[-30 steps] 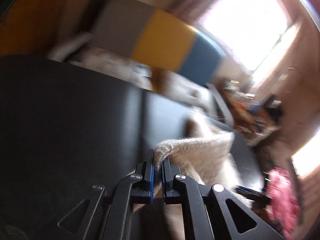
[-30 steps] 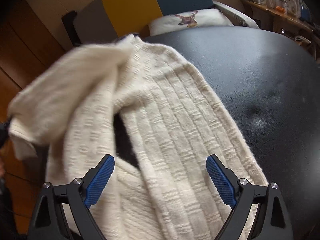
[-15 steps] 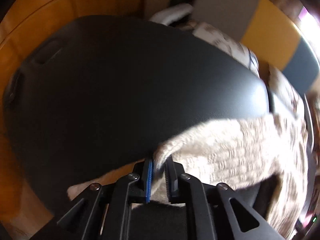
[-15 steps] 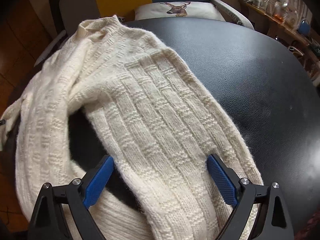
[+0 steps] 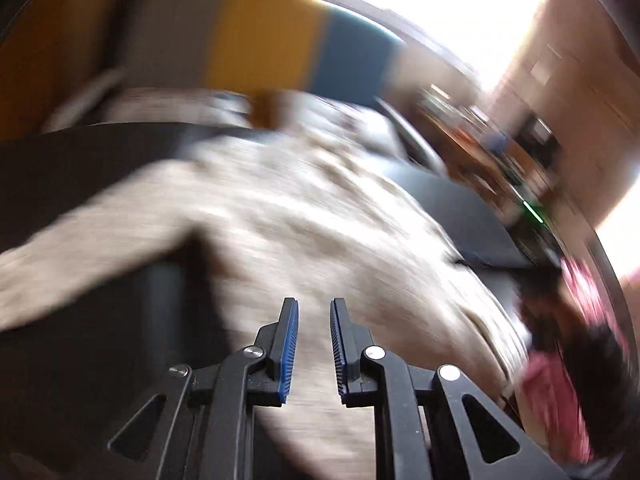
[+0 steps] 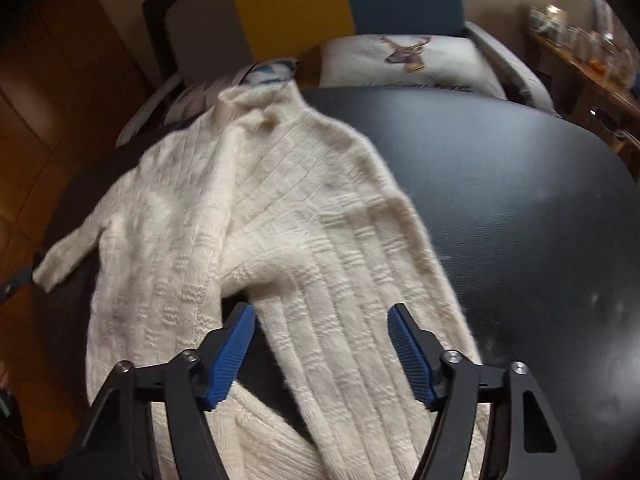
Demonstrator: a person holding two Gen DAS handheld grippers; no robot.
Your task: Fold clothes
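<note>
A cream knitted sweater (image 6: pixel 280 216) lies spread on the black table (image 6: pixel 520 208), collar at the far side, one sleeve out to the left. My right gripper (image 6: pixel 322 316) is open and empty, its blue pads on either side of the right sleeve (image 6: pixel 352 320), above it. In the blurred left wrist view the sweater (image 5: pixel 304 224) lies under my left gripper (image 5: pixel 314 304), whose jaws stand a small gap apart with nothing between them.
A chair with grey, yellow and blue back panels (image 6: pixel 288 4) and a deer cushion (image 6: pixel 404 60) stands behind the table. A shelf with jars (image 6: pixel 580 48) is at the right. Pink cloth (image 5: pixel 560 384) shows at the left view's right edge.
My left gripper has let go of the sweater sleeve it was holding and opened slightly. The sleeve now lies on the table. The left camera has swung over the sweater.
</note>
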